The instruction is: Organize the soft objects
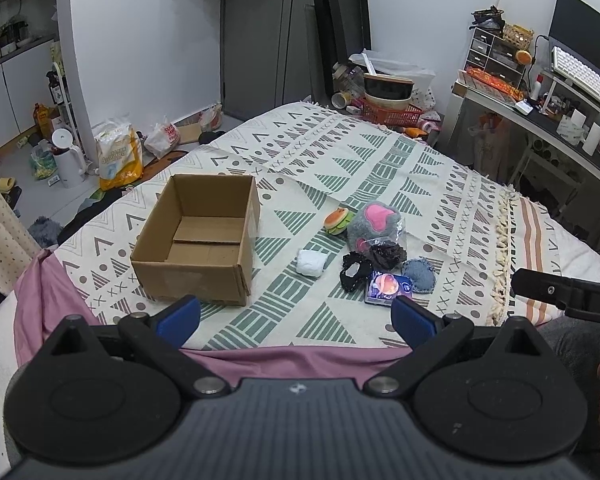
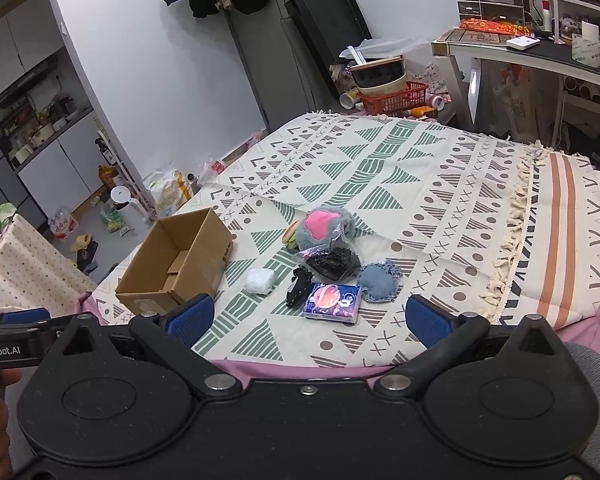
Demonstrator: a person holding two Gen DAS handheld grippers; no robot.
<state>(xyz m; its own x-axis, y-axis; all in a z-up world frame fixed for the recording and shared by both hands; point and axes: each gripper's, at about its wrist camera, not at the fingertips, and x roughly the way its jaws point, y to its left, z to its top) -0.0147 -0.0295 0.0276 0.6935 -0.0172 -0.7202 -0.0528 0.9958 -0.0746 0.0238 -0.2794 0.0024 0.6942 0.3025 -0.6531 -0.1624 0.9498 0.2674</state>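
An open, empty cardboard box (image 1: 198,236) (image 2: 178,262) stands on the patterned bedspread (image 1: 340,160) (image 2: 420,168). To its right lies a cluster of soft items: a burger plush (image 1: 338,221), a grey and pink plush paw (image 1: 374,222) (image 2: 324,226), a white soft lump (image 1: 310,263) (image 2: 261,280), a black scrunchie (image 1: 355,273) (image 2: 298,287), a bagged black item (image 1: 387,254) (image 2: 334,262), a blue denim pad (image 1: 419,275) (image 2: 378,280) and a purple packet (image 1: 388,287) (image 2: 332,302). My left gripper (image 1: 296,316) and right gripper (image 2: 310,318) hover open at the bed's near edge, both empty.
A red basket (image 1: 392,114) with bowls sits past the bed's far edge. A desk (image 1: 556,120) with keyboard and drawers stands at right. Bags and a white kettle (image 1: 66,160) clutter the floor at left. A pink sheet (image 1: 292,360) edges the bed near me.
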